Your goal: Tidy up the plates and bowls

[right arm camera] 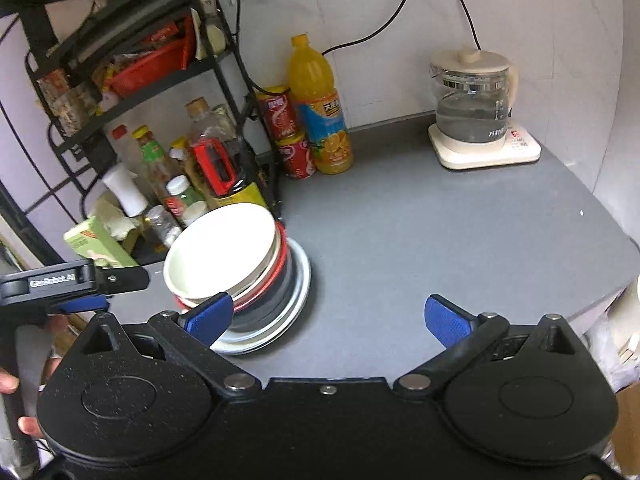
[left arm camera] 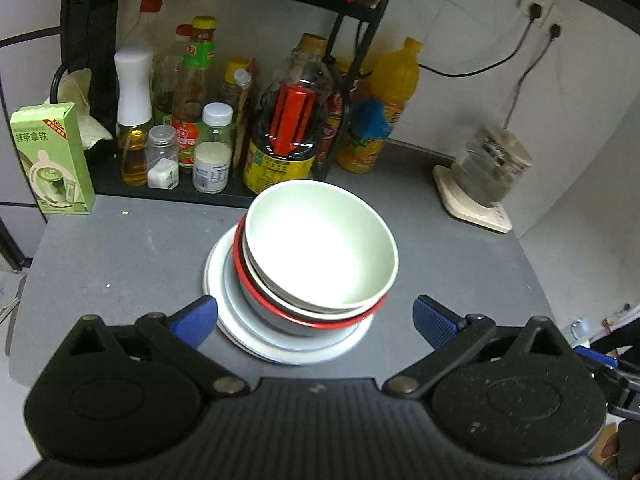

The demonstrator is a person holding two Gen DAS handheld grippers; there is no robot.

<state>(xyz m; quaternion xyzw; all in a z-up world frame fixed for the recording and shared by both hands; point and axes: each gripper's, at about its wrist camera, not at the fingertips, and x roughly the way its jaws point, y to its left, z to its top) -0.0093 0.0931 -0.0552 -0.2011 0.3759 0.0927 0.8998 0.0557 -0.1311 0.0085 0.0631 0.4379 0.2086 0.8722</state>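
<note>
A stack stands on the grey counter (left arm camera: 120, 264): a pale green bowl (left arm camera: 320, 244) nested in a red-rimmed bowl (left arm camera: 256, 284), on white plates (left arm camera: 236, 320). My left gripper (left arm camera: 316, 322) is open and empty, its blue fingertips on either side of the stack's near edge. In the right wrist view the same stack shows at left, with the top bowl (right arm camera: 220, 248) above the plates (right arm camera: 298, 280). My right gripper (right arm camera: 330, 318) is open and empty, just right of the stack, and its left fingertip (right arm camera: 208, 316) overlaps the stack's near side. The left gripper's body (right arm camera: 60, 284) shows at far left.
A black rack (left arm camera: 100, 80) with sauce bottles (left arm camera: 280, 120) stands behind the stack. A green carton (left arm camera: 52, 160) is at left. An orange juice bottle (right arm camera: 320, 108), red cans (right arm camera: 288, 136) and a glass kettle on its base (right arm camera: 476, 116) stand at the back. The counter edge (right arm camera: 600, 300) runs at right.
</note>
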